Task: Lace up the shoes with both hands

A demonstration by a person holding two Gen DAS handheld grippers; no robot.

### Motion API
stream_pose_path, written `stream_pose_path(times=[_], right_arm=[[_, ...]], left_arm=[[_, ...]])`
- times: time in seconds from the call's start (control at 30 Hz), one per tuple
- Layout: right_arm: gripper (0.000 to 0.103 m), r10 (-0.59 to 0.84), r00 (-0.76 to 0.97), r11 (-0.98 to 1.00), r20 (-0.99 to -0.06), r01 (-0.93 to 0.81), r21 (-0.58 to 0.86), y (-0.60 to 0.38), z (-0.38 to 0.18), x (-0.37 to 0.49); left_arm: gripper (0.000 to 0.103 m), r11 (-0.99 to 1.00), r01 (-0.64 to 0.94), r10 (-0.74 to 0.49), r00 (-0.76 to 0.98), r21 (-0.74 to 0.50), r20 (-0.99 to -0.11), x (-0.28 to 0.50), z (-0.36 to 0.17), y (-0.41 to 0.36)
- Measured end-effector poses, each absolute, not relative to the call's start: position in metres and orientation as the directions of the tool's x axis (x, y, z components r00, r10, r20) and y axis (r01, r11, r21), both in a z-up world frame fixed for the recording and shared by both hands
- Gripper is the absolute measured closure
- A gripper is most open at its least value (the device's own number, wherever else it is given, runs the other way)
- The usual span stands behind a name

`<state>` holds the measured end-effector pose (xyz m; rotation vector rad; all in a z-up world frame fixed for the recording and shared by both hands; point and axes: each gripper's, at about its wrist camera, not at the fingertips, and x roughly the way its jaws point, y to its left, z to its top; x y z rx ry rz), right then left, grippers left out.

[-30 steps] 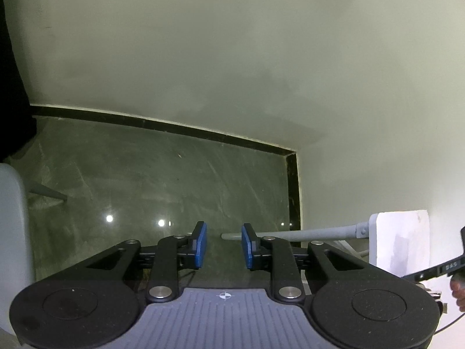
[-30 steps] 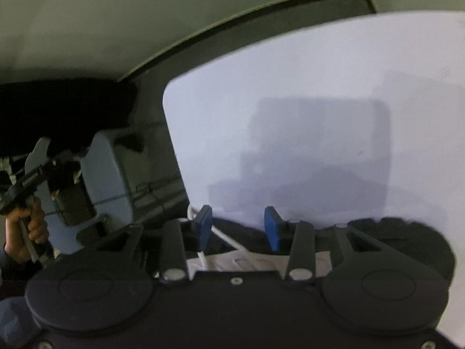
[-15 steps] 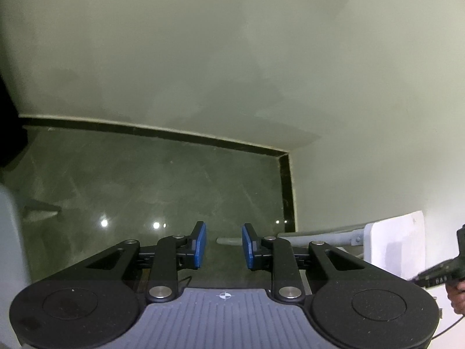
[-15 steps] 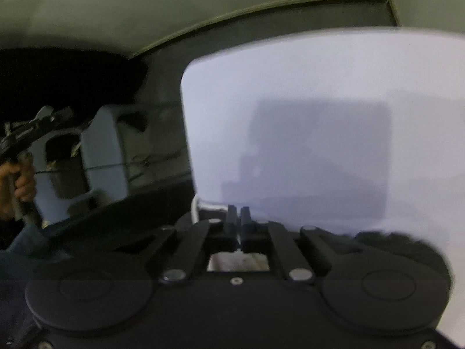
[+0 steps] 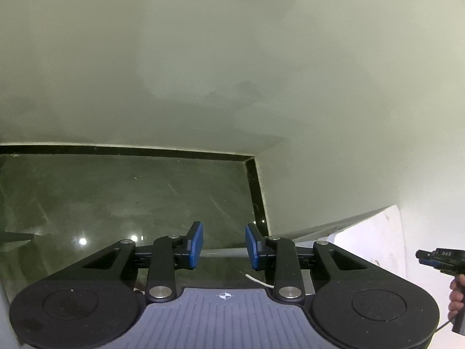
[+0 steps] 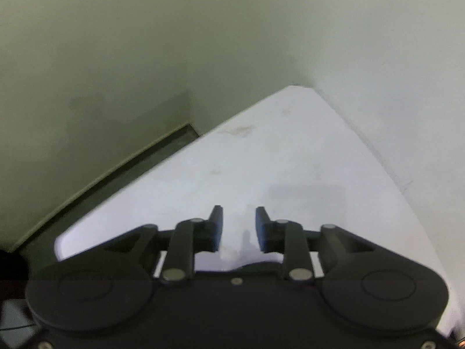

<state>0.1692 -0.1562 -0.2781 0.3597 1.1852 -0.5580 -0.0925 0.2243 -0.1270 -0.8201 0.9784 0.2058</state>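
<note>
My left gripper (image 5: 223, 245) is open and empty, raised and facing the wall and floor. A thin white lace end (image 5: 257, 280) shows just below its right finger, loose. My right gripper (image 6: 239, 228) is open and empty above the white table (image 6: 290, 168); this view is blurred. The other handheld gripper, with a hand on it, shows at the right edge of the left wrist view (image 5: 441, 258). No shoe is in view.
A dark green floor (image 5: 116, 197) with a black skirting runs to a pale wall (image 5: 232, 58). The white table's corner (image 5: 375, 238) is at the right of the left wrist view, with a grey bar under it.
The right gripper shut half a second ago and is open again now; it has swung up and right, away from the shoe and laces. The left gripper has tilted slightly and stays open.
</note>
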Motion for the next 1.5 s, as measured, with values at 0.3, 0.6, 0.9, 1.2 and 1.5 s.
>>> stream_pose_path(times=[0.3, 0.6, 0.9, 1.2, 1.5], right_arm=[[0.062, 0.08, 0.067, 0.776, -0.995, 0.622, 0.104, -0.102, -0.348, 0.204], [0.102, 0.017, -0.041, 0.869, -0.999, 0.495, -0.005, -0.056, -0.361, 0.22], [0.102, -0.232, -0.003, 0.801, -0.973, 0.567, -0.192, -0.113, -0.334, 0.227], [0.075, -0.17, 0.08, 0.719, -0.982, 0.692, -0.068, -0.131, -0.301, 0.203], [0.072, -0.026, 0.118, 0.624, -0.993, 0.778, 0.076, -0.147, -0.331, 0.194]], left_arm=[[0.075, 0.677, -0.492, -0.209, 0.585, -0.547, -0.784, -0.099, -0.118, 0.22], [0.072, 0.637, -0.538, -0.175, 0.596, -0.552, -0.784, -0.125, -0.115, 0.231], [0.072, 0.624, -0.529, -0.15, 0.641, -0.575, -0.753, -0.126, -0.101, 0.234], [0.07, 0.641, -0.523, -0.144, 0.637, -0.562, -0.757, -0.125, -0.093, 0.228], [0.07, 0.708, -0.486, -0.156, 0.599, -0.512, -0.785, -0.11, -0.091, 0.217]])
